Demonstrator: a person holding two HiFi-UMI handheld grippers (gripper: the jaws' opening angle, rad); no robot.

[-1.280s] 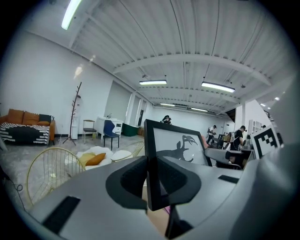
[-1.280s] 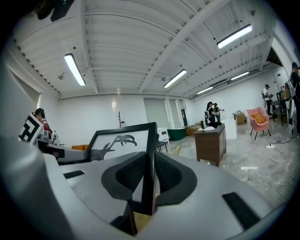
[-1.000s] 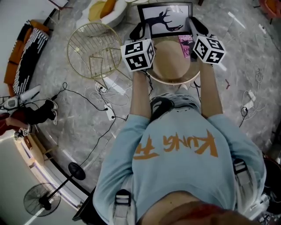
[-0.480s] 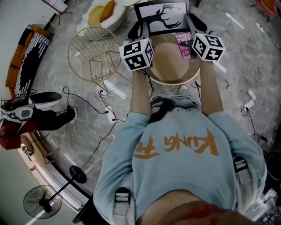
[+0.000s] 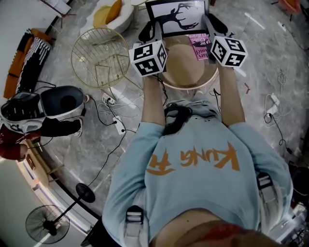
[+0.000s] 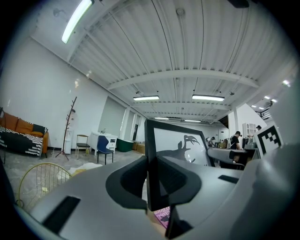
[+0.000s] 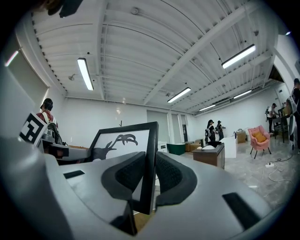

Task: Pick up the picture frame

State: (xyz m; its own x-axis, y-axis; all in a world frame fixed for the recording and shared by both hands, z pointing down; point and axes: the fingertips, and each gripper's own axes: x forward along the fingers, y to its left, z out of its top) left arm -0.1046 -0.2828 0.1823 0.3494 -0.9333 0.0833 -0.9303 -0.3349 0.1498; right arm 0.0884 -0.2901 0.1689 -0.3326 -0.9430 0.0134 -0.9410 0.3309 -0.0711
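Note:
The picture frame [image 5: 176, 17] is black with a white sheet bearing a dark antlered silhouette. It stands upright, lifted over the far rim of the round wooden table [image 5: 186, 72]. My left gripper [image 5: 150, 31] is shut on its left edge, and my right gripper [image 5: 211, 23] is shut on its right edge. In the left gripper view the frame [image 6: 180, 145] runs away to the right while its edge sits clamped in the left gripper [image 6: 152, 180]. The right gripper view mirrors this: the frame [image 7: 119, 143] stretches left, its edge pinched in the right gripper [image 7: 149, 174].
A pink book [image 5: 199, 42] lies on the table under the frame. A gold wire basket table [image 5: 99, 55] stands to the left, a white seat with yellow cushion [image 5: 112, 13] behind it. Cables and power strips [image 5: 115, 120] trail on the floor. A person [image 5: 46, 108] passes at left.
Both grippers and the frame have risen and shifted toward the picture's top, uncovering more of the pink book. A person at the left has walked further into view.

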